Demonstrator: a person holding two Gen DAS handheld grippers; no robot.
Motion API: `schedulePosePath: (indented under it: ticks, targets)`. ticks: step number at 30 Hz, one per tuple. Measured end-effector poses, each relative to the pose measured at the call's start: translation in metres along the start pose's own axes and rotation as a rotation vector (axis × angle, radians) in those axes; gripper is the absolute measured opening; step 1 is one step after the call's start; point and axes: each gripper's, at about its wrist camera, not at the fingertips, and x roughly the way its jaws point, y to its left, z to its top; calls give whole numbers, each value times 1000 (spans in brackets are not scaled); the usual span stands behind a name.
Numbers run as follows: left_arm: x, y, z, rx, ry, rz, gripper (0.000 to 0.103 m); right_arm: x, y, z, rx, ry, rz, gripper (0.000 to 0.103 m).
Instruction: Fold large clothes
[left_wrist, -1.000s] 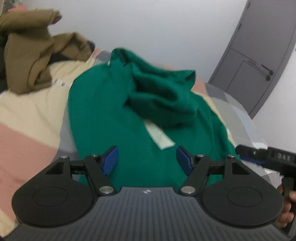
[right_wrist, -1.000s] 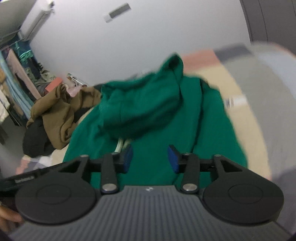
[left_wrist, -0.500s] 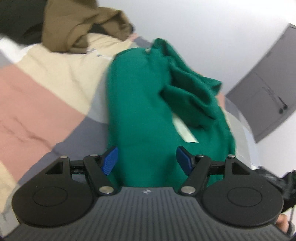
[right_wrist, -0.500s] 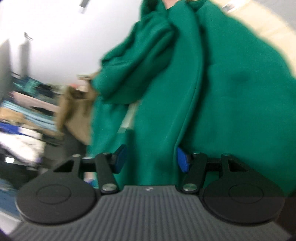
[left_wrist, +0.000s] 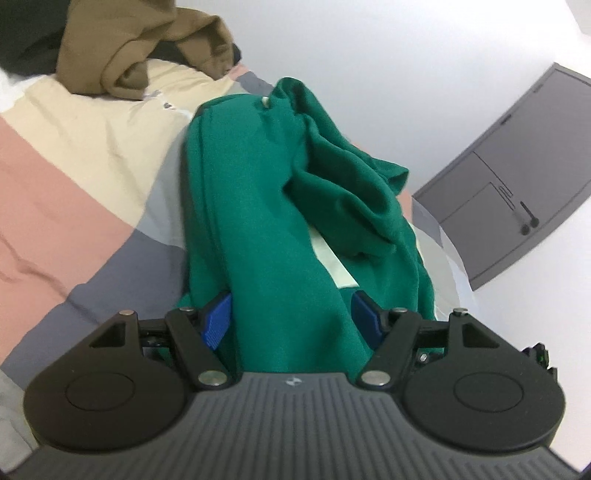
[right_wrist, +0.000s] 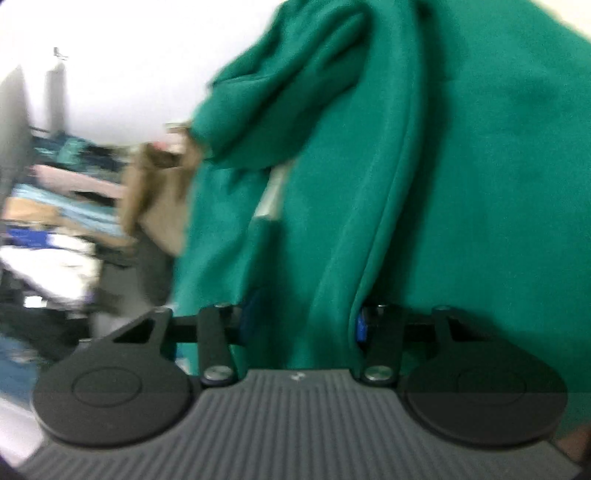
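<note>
A large green hoodie (left_wrist: 258, 206) lies on the bed, its hood bunched on top, with a pale label strip (left_wrist: 332, 266) showing. My left gripper (left_wrist: 291, 317) is open with a thick fold of the hoodie's near edge between its blue pads (left_wrist: 216, 319). In the blurred right wrist view the hoodie (right_wrist: 461, 166) fills the frame, and my right gripper (right_wrist: 303, 321) is open with a fold of green cloth between its jaws.
The bed cover (left_wrist: 74, 184) has pink, cream and grey blocks. A brown garment (left_wrist: 140, 48) is heaped at the far left over dark clothes. A grey door (left_wrist: 509, 192) stands at the right. Cluttered racks (right_wrist: 55, 221) show blurred at the left.
Both grippers have dropped down and forward onto the hoodie's near edge, so cloth now sits between each pair of jaws. The right view has swung sharply and blurred.
</note>
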Motion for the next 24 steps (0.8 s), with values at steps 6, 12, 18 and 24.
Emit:
schedulePosePath:
  ticks: [6, 12, 18, 24]
  targets:
    - [-3, -18, -5, 70, 0, -137, 77, 0, 18, -2, -97, -18, 58, 42]
    - [16, -53, -24, 258, 64, -98, 78, 19, 14, -2, -118, 51, -94, 31]
    - [29, -60, -33, 301, 105, -88, 78, -1, 18, 3, -119, -56, -17, 13]
    - [52, -71, -51, 404, 119, -11, 56, -17, 30, 8, -145, -121, 16, 9]
